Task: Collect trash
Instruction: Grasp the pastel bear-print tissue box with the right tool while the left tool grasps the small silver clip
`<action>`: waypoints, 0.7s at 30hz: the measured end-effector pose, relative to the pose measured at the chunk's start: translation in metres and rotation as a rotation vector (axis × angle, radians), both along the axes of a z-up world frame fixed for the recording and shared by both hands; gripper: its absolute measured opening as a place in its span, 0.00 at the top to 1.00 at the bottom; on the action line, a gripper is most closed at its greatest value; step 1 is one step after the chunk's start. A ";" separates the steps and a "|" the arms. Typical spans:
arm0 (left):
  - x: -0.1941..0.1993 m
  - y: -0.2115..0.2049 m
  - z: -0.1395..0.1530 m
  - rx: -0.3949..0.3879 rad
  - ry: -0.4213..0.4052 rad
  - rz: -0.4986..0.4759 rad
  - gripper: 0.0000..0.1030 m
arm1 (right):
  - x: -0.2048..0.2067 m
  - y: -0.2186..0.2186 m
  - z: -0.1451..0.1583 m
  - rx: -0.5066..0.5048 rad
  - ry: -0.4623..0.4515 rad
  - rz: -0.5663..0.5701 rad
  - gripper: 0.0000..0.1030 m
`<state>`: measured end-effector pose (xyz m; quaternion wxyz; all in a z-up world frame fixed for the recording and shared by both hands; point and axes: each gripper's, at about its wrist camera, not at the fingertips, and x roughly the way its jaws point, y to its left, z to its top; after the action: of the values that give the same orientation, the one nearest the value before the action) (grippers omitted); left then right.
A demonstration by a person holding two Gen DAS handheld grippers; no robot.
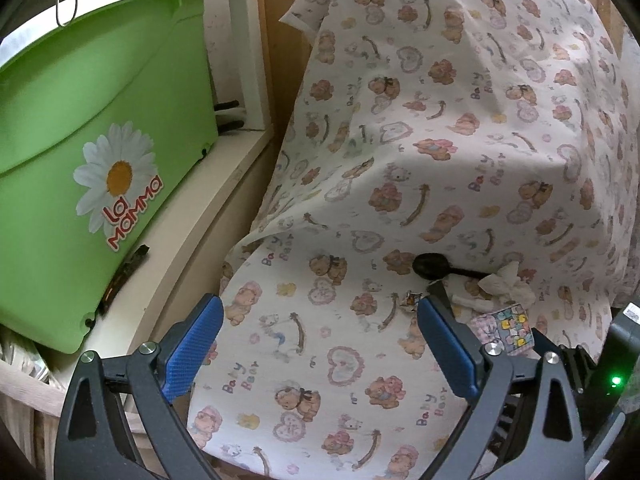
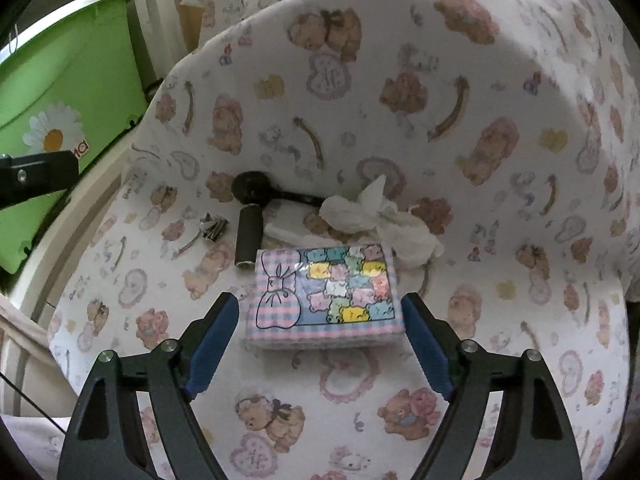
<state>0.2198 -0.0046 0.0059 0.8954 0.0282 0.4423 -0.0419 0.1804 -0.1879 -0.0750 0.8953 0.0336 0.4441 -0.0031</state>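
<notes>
Partly hidden under crumpled tissues [image 2: 380, 216], a black spoon [image 2: 256, 190] lies behind the tissue pack [image 2: 326, 294], which sits between the wide-open right gripper [image 2: 320, 340]. Left gripper [image 1: 318, 344] gapes empty.

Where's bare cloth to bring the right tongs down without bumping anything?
Free: the teddy-print cloth right of the tissue pack, and the strip between the pack and the camera. Crowded: behind the pack, where the crumpled tissue, black spoon, black cylinder and foil wrapper cluster.
</notes>
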 end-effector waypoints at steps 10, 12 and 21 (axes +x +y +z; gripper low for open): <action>0.030 -0.020 -0.028 -0.069 0.119 -0.103 0.46 | -0.024 -0.015 0.028 -0.001 -0.068 0.005 0.28; 0.038 -0.029 -0.038 -0.058 0.153 -0.110 0.54 | -0.025 -0.024 0.032 0.008 -0.071 -0.003 0.28; 0.066 -0.046 -0.063 -0.123 0.281 -0.121 0.68 | -0.023 -0.069 0.034 0.112 -0.012 -0.069 0.28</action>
<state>0.2856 -0.0506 -0.0575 0.8206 -0.0064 0.5574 -0.1265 0.1577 -0.2567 -0.0413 0.8940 0.0990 0.4369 -0.0089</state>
